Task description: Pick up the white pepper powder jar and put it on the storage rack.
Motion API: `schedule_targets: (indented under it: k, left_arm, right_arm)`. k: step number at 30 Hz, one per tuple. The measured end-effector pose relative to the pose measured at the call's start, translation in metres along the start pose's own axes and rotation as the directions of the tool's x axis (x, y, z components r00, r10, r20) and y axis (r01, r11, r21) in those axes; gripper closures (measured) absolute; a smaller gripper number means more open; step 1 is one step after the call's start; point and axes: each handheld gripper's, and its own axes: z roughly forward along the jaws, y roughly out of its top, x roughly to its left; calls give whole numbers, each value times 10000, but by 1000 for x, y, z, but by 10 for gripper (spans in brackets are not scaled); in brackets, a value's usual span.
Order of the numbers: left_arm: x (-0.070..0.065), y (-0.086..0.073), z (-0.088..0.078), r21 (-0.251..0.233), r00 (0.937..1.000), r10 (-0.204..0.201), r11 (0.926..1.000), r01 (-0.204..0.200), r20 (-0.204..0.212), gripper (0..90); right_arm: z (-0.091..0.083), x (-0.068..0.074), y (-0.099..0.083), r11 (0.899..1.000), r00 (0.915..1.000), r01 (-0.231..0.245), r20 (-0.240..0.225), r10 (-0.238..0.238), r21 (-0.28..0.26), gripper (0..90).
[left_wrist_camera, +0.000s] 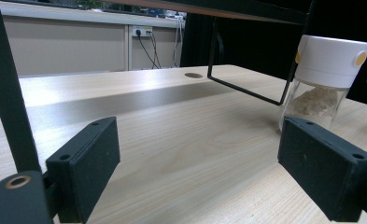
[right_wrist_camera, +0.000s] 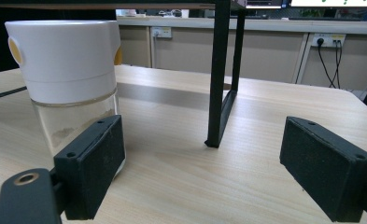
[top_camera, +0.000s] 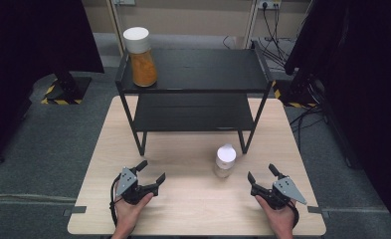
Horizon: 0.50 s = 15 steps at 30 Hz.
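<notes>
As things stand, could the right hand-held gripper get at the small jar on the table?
Probably yes. The right hand-held gripper is open, the small jar stands upright just ahead to its left, and bare table lies between them; the shelf leg stands behind the jar.

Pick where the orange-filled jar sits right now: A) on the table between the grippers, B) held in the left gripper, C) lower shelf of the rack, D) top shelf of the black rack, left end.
D: the orange-filled jar stands on the top shelf of the black rack, at its left end in the high view.
</notes>
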Motion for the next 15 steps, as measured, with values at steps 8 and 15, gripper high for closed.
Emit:
schedule_targets:
  k: [8, 15]
  left_arm:
    - [0, 0, 0, 20, 10000, -18, 10000, 18, 13, 118]
    - [0, 1, 0, 49, 10000, 3, 10000, -3, 2, 117]
  right_arm:
    - [-2, 2, 5, 10000, 9993, 44, -358, -44, -2, 142]
    - [-5, 9, 13, 9990, 9965, 95, -826, -131, -433, 135]
